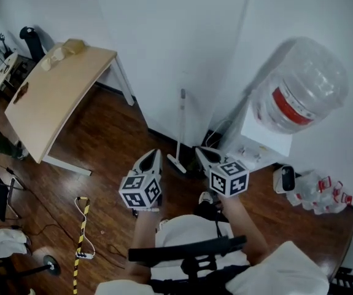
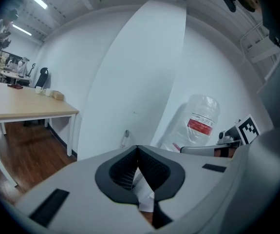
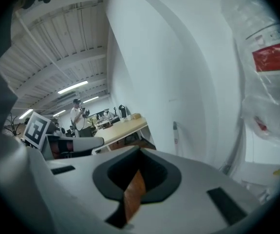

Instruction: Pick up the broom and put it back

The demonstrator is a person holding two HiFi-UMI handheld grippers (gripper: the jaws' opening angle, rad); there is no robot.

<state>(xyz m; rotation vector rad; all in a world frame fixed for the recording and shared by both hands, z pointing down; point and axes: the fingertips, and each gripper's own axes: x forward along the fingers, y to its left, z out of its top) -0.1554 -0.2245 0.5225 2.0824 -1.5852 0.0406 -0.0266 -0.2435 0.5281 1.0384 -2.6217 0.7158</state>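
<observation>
I note a white wall (image 1: 182,35) meeting a dark wooden floor (image 1: 102,158). A pale table (image 1: 53,97) stands at the left of the head view, its far end lost among clutter I cannot identify. A large water bottle (image 1: 299,85) sits upturned on a white dispenser (image 1: 265,137) at the right; the dispenser's base is hidden behind the right gripper.

The broom (image 1: 180,134) leans upright against the wall between table and dispenser, with its head on the floor. In both gripper views only the upper handle shows above the gripper body; the rest is covered.

The left gripper (image 1: 150,162) and right gripper (image 1: 205,157) are held side by side, pointing toward the broom's head but apart from it. On each, the jaw tips meet with nothing between them.

A small white device (image 1: 285,178) and a blurred cluster of red-and-white packs (image 1: 323,192) lie right of the dispenser. I cannot make out what these are.
</observation>
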